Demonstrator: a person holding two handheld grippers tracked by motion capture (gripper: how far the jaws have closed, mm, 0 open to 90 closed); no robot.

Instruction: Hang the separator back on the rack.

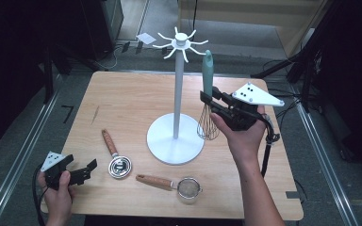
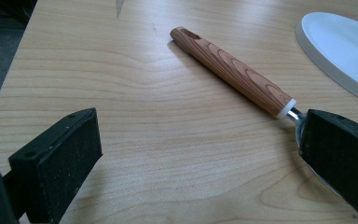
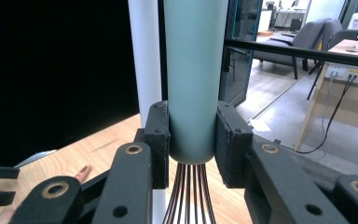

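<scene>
Whisk (image 1: 208, 101) is hanging upright in my right claw (image 1: 212, 101), jaws clamping its teal handle just above the wires, beside the white rack pole (image 1: 178, 94). My left claw (image 1: 78, 172) is resting wide open and empty at the table (image 1: 122, 99) edge, near the wooden-handled measuring spoon (image 1: 115, 155). A strainer (image 1: 172, 185) is lying nearby.

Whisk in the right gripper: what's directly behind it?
Behind the whisk, held upright by the right gripper, stands the white pole of the hook stand. The whisk's handle covers part of the pole; the stand's base is hidden here.
</scene>
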